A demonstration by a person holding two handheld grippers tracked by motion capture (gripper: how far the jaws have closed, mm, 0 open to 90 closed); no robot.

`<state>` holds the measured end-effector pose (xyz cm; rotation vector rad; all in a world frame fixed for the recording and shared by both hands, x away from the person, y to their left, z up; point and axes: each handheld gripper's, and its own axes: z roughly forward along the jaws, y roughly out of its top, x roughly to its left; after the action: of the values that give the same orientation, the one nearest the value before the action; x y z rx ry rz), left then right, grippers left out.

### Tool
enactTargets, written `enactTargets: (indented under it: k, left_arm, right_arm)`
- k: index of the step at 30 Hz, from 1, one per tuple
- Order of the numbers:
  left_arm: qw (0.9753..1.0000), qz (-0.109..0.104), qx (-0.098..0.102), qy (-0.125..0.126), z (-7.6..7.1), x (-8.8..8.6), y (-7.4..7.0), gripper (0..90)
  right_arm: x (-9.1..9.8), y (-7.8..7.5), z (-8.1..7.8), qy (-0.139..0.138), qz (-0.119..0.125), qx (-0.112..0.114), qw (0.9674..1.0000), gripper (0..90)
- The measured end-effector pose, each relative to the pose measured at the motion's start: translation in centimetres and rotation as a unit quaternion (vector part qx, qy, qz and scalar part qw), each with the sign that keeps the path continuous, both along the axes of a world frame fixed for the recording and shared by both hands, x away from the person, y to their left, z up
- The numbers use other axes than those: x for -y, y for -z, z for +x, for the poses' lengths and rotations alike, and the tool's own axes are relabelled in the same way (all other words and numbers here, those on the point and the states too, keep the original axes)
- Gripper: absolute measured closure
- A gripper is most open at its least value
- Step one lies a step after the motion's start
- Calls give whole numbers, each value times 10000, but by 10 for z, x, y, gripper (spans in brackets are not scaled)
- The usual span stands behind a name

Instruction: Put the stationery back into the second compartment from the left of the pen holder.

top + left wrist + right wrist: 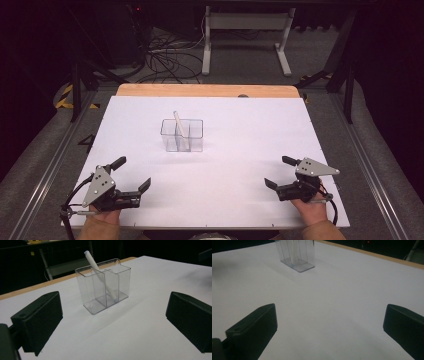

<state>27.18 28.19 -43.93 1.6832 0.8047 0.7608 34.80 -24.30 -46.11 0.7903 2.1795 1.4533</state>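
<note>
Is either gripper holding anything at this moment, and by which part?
Nothing is held. Left gripper and right gripper are open; the pen stands in the clear holder.

Grey carpet (45, 150), white desk frame (245, 35), cables (165, 60)

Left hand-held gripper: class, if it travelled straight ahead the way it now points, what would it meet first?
Probably the clear plastic organizer holding a slanted white pen. The left hand-held gripper has open jaws that frame it roughly centrally, with bare white table between. Depth is uncertain.
</note>
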Motion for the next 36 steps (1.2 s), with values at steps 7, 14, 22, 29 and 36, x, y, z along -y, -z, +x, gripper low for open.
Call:
enactTargets:
  k: [7,14,22,29,36]
  left_arm:
    - [10000,3,-53,16,1,-1,2,15]
    - [10000,5,-63,29,3,-1,3,15]
    - [10000,20,-43,3,2,-1,2,16]
    - [10000,8,-49,4,2,-1,2,15]
    - [10000,12,-49,1,2,-1,2,16]
  right_arm:
    - [-5,16,0,-10,-116,-256,9996,0]
    - [-9,17,0,-40,-136,-243,9996,1]
    - [-8,17,0,-31,-127,-230,9996,1]
    - [-9,17,-1,-30,-151,-185,9997,1]
    - [-9,17,-1,-41,-174,-160,9997,1]
